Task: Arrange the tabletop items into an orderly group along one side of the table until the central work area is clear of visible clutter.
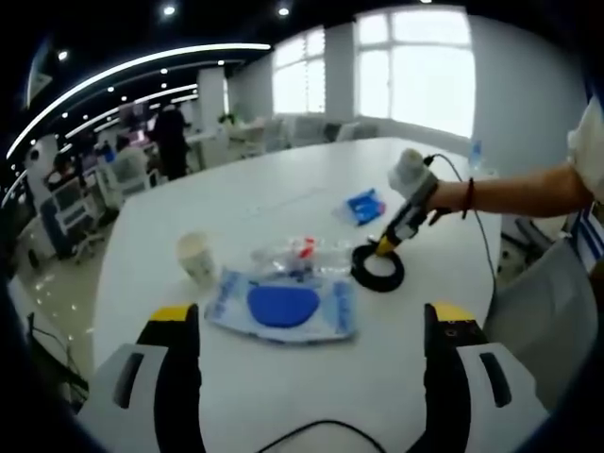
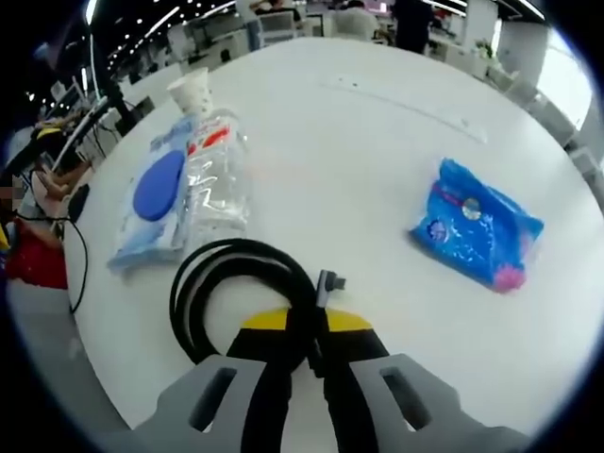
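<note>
White round table in an open office. Left gripper hovers over the near edge, jaws spread wide, nothing between them.

Right gripper is clamped shut on a coiled black cable; in the left gripper view the same gripper comes in from the right with a person's forearm behind it, tips down on the cable coil, which rests on the table.

Just left of the coil lies a clear plastic bottle on its side, red on its label, touching the far edge of a flat white-and-blue wipes pack. In the right gripper view the bottle and pack lie side by side, just beyond the cable.

White paper cup stands upright left of the pack; it is at the far end of the pack in the right gripper view.

Blue plastic packet sits farther back, apart from the group; in the right gripper view it lies well right of the cable.

Background: desks, chairs, windows, a standing person.
</note>
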`<state>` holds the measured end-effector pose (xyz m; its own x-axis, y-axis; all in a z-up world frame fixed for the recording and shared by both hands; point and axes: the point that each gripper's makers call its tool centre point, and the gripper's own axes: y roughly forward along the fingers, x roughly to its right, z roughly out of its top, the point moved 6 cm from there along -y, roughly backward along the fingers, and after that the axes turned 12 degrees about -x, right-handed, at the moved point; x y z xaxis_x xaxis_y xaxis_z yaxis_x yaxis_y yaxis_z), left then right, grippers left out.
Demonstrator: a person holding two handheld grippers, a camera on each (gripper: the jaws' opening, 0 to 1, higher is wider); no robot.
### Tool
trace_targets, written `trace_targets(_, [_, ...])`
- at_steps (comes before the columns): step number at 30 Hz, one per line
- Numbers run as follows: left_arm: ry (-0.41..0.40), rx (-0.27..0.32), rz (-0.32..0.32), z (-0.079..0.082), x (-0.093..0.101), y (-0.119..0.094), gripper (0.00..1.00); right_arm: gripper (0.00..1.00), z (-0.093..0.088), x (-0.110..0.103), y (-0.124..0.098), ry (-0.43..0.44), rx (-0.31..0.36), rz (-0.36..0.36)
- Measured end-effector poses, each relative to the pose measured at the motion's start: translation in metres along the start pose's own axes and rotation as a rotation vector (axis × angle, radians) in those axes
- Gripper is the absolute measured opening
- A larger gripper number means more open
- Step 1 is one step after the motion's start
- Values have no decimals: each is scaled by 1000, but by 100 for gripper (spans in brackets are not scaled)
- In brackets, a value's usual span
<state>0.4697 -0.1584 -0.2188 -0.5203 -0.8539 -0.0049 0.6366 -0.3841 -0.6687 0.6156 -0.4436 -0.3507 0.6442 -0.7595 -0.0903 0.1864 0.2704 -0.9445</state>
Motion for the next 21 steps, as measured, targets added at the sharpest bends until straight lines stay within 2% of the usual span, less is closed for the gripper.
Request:
trace_targets(3, [0, 4, 1, 1, 0, -1, 95, 10, -2, -2, -3, 41, 2, 24])
trace_targets(7, [0, 13, -1, 2, 0, -2, 95, 10, -5, -5, -5, 38, -2, 31])
trace_targets(17, [7, 9, -4, 2, 1, -1, 95, 9, -7, -12, -26, 80, 38, 139])
trace_targets(21, [11, 7, -3, 3, 2, 0, 94, 9, -5, -12, -39, 64, 65, 124])
